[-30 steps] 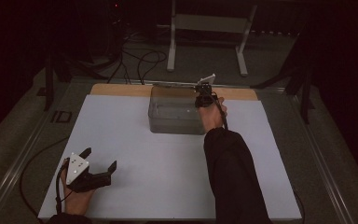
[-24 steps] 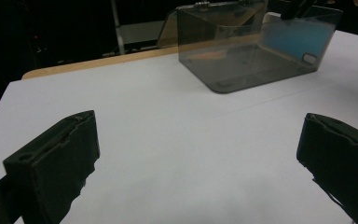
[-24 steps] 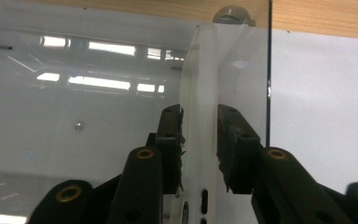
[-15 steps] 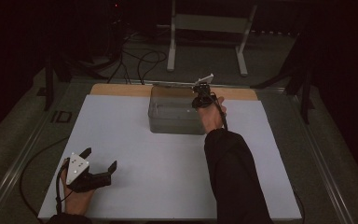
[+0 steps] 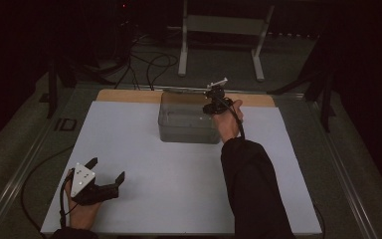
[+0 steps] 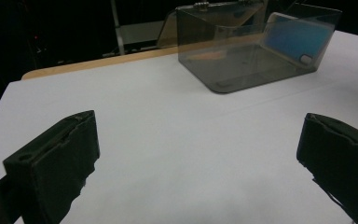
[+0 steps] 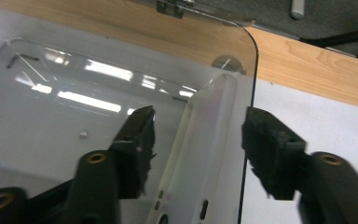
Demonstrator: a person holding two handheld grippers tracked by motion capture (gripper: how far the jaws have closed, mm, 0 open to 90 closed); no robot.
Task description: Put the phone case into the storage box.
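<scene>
A smoky clear plastic box [image 5: 186, 122] stands at the back middle of the white table [image 5: 144, 164]. A translucent phone case [image 7: 205, 140] leans on edge inside it against the right wall; in the left gripper view the case [image 6: 293, 39] looks bluish. My right gripper [image 7: 198, 149] points down into the box's right end [image 5: 214, 102]. Its jaws have just been opening and stand either side of the case with gaps, not pressing it. My left gripper [image 5: 107, 168] rests at the table's front left, open and empty [image 6: 200, 163].
The box's hinged lid [image 6: 214, 11] stands open at its back edge. A wooden strip [image 5: 129, 95] runs along the table's far edge. Behind it are a metal stand [image 5: 224, 30] and cables on the dark floor.
The right hand over the box has hardly shifted. The left hand and its gripper have stayed put.
</scene>
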